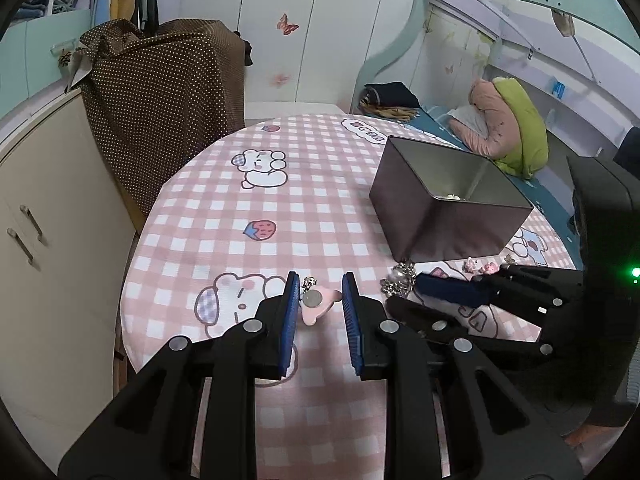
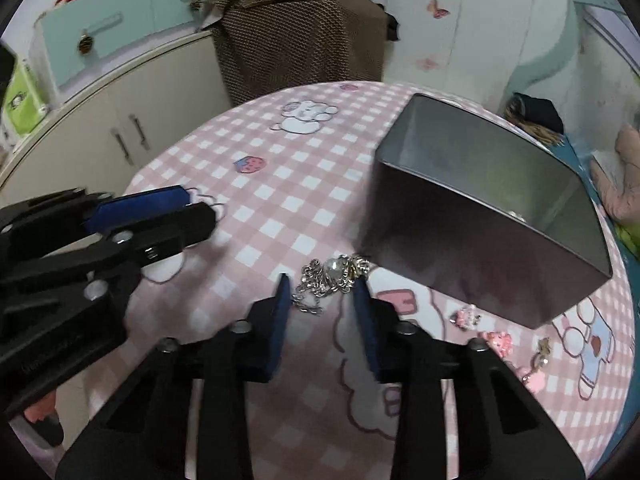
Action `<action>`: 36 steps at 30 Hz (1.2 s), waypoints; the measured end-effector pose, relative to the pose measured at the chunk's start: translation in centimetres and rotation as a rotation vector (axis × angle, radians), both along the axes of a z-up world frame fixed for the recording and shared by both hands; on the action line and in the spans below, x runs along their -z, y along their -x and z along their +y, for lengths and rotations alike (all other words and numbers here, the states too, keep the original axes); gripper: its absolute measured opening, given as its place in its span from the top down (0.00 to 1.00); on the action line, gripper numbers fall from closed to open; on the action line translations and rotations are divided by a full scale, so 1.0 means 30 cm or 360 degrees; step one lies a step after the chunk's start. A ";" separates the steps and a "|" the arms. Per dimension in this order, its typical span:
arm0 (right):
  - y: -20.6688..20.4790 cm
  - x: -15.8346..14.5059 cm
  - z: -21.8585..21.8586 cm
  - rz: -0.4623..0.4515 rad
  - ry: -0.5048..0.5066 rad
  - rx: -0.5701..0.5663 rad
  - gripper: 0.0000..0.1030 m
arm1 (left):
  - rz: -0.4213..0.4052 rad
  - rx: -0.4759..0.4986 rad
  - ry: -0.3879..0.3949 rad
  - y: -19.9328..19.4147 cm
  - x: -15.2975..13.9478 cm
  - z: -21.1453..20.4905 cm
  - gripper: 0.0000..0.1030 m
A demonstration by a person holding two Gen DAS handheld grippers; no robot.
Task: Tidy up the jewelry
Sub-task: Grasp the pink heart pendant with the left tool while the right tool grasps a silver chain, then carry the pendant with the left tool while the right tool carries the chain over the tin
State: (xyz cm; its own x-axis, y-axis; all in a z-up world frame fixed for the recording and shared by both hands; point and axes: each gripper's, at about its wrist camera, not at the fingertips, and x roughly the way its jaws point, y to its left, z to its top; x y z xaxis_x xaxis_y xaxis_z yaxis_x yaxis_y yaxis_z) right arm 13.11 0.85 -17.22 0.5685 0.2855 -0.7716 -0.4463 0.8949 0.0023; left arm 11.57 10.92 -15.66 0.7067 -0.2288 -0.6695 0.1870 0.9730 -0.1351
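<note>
My left gripper is shut on a pink bear-shaped charm with a silver disc, held low over the checked tablecloth. In the right wrist view it reaches in from the left and the charm is hidden. My right gripper stands over a bunched silver necklace with a pearl. Its blue pads press the bundle's two sides, just in front of the grey metal box. The left wrist view shows the necklace at the right gripper's tips, near the box.
Small pink charms lie on the cloth right of the necklace, below the box. Something small and white lies inside the box. A beige cabinet and a brown dotted cloth stand beyond the table's left edge.
</note>
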 end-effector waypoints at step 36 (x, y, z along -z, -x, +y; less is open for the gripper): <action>0.108 -0.250 -0.242 -0.0243 -0.0243 0.0170 0.96 | -0.0101 0.0042 0.0016 0.029 -0.098 -0.068 0.79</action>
